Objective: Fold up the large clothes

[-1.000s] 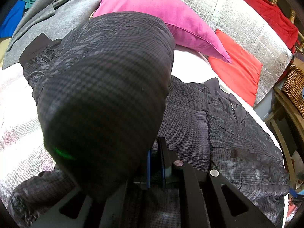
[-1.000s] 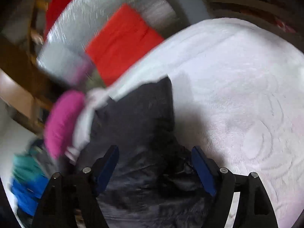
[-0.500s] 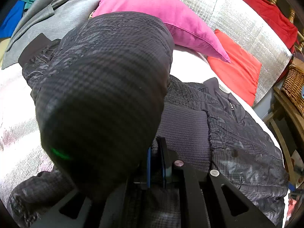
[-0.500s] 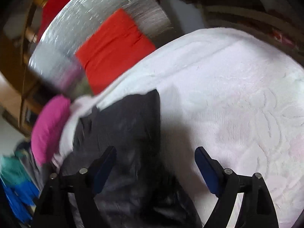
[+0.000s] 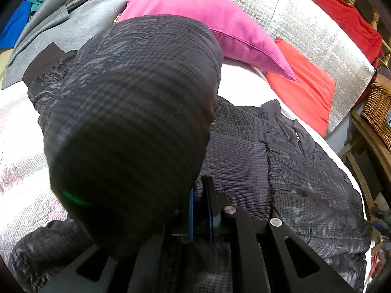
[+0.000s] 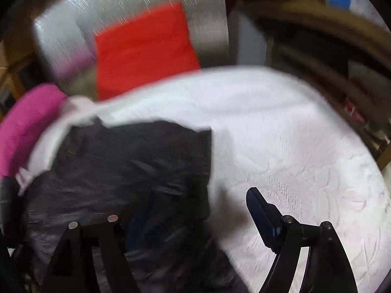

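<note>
A large dark checked padded jacket [image 5: 305, 171] lies spread on a white bedspread [image 5: 22, 161]. My left gripper [image 5: 200, 210] is shut on the jacket's ribbed knit cuff [image 5: 234, 166]. The sleeve [image 5: 136, 112] it holds bulges up and hides the left half of the left wrist view. In the blurred right wrist view the jacket [image 6: 136, 171] lies at the left. My right gripper [image 6: 195, 217] is open above the jacket's right edge, its right finger [image 6: 264, 214] over bare bedspread [image 6: 305, 171].
A pink pillow [image 5: 207, 19], a red cushion [image 5: 300, 92] and a silver foil panel [image 5: 317, 29] stand at the bed's head. Grey clothing [image 5: 61, 24] lies at the far left. A wicker basket [image 5: 378, 112] and wooden furniture [image 5: 366, 151] flank the right side.
My right gripper has swung to the right, so the jacket moved left in its view and more bedspread shows. My left gripper and the held sleeve have stayed in place.
</note>
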Tool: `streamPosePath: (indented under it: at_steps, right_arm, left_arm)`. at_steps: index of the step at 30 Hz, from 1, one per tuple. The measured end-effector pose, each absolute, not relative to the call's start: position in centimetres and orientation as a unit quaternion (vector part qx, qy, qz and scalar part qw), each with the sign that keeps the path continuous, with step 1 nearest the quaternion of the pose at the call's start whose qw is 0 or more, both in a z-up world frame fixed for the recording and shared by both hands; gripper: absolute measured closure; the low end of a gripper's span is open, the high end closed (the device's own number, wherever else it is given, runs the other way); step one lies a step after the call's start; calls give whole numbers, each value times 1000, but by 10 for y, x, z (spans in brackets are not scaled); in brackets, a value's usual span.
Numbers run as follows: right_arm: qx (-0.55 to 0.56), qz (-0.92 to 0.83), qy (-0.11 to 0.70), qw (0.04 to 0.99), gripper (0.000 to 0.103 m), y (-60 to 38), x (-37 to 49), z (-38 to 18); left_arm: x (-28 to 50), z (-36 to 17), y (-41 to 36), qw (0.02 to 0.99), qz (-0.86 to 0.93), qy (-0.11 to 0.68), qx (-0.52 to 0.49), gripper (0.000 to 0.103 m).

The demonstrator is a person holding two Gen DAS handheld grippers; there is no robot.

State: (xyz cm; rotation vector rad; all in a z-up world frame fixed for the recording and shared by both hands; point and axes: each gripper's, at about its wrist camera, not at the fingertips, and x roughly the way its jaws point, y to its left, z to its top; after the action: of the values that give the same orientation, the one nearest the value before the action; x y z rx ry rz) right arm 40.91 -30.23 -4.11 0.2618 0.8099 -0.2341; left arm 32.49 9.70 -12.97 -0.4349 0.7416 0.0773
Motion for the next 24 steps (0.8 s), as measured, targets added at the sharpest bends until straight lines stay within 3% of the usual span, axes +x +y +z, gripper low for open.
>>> streamPosePath:
  at_steps: [6,8,9,10,12,19,24]
  right_arm:
    - [204,-7,330,921,19,-236,327,-11]
    - [210,16,327,921,19,-207,304,-19]
    - [210,27,331,920,19,-190,287,-27]
    - [209,36,335,918,19,-179,277,-34]
    - [201,51,349,914,19,-159,261,-48]
    - [200,68,332,919,19,-139,254,-67]
    - [209,77,331,917,19,-140,246,-79]
  left_arm:
    - [325,-130,103,905,25,357,-231,92]
    - [325,-126,103,902,20,362,-234,84]
    - [326,-120,101,898,8,376,-227,71]
    - [324,-112,99,894,-2,395,-211,50]
    - [312,-91,99,887,-24,415,-201,24]
    - [267,-31,186,902,-71,348,-245,18]
    - [287,-58,315,864,36,329,-380,19]
